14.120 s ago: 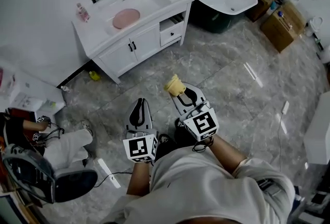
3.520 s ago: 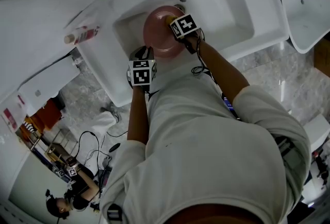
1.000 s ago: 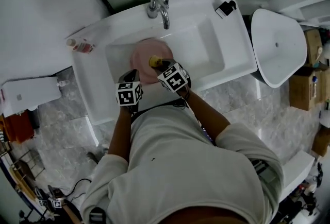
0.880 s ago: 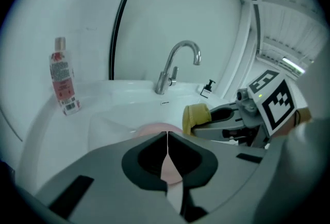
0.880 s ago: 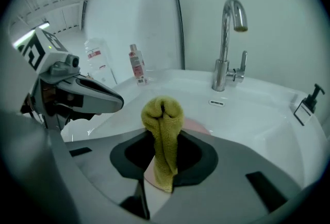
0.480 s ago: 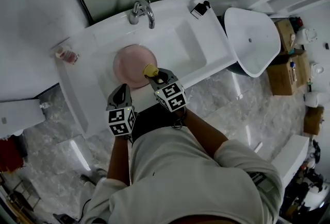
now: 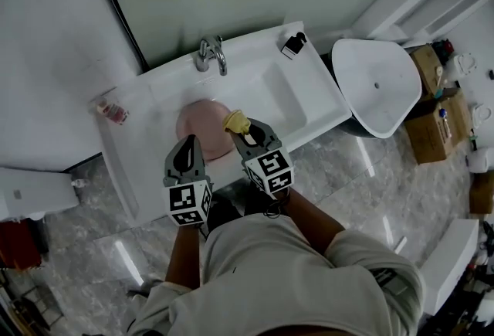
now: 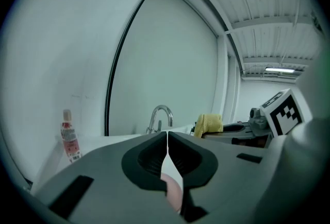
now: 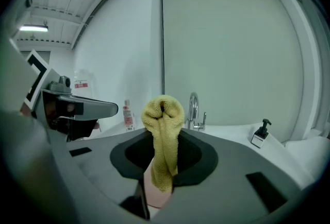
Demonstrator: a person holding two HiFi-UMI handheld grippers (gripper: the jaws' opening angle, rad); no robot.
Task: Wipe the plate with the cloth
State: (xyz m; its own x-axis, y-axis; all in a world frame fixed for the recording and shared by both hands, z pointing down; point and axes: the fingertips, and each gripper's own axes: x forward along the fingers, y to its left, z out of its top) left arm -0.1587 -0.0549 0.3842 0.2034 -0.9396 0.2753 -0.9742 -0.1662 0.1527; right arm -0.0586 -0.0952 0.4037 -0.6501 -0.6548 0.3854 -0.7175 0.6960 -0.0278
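Near the pink plate, right gripper jaws clamp yellow cloth; left gripper jaws meet, empty; bottle label illegible.

Plate in sink. Tap behind sink, bottle left, soap pump right rear. Right gripper, cloth between jaws, before sink.

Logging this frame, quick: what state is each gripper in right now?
Left gripper: closed, nothing between its jaws.
Right gripper: closed on the cloth.
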